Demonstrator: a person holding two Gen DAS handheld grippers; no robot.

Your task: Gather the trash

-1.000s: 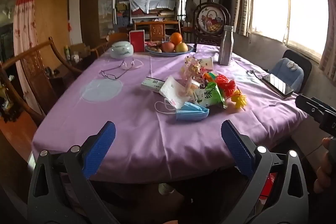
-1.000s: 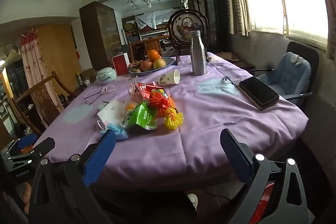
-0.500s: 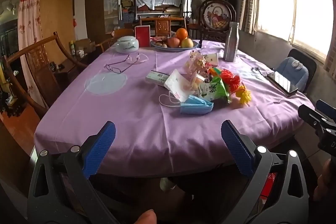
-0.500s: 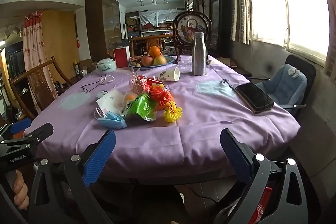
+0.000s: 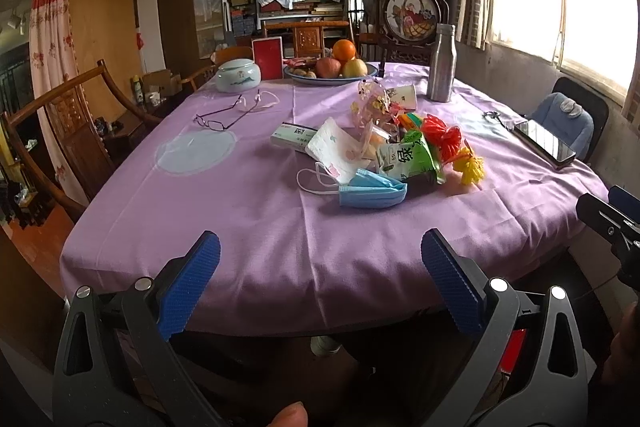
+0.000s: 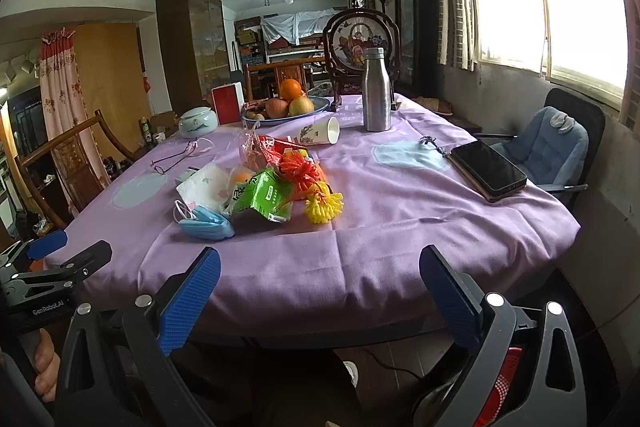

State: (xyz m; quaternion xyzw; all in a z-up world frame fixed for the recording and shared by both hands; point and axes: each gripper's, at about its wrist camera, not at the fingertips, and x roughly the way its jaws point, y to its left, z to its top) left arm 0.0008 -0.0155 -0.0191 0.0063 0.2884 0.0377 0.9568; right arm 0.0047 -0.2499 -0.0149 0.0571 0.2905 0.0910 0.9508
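A heap of trash lies mid-table on the purple cloth: a blue face mask [image 5: 372, 191] [image 6: 208, 223], a white napkin [image 5: 336, 149] [image 6: 204, 187], a green snack packet [image 5: 408, 159] [image 6: 262, 197], red and yellow plastic scraps [image 5: 452, 143] [image 6: 316, 187], and a tipped paper cup [image 6: 318, 135]. My left gripper [image 5: 320, 287] hangs open before the table's near edge, nothing between its blue pads. My right gripper [image 6: 320, 291] is open too, short of the edge. Each gripper's body shows at the side of the other's view.
On the table [image 5: 248, 211] stand a steel bottle [image 5: 441, 63], a fruit bowl [image 5: 332, 69], a ceramic jar [image 5: 238, 75], a red box [image 5: 267, 53], glasses [image 5: 236, 111] and a phone [image 6: 488, 169]. Wooden chairs [image 5: 60, 115] stand left, a padded chair [image 6: 548, 143] right. A red basket [image 6: 504, 387] sits low right.
Both grippers have risen and pulled back slightly, so the table sits lower and a bit farther in both views. Both stay open and the trash has not moved.
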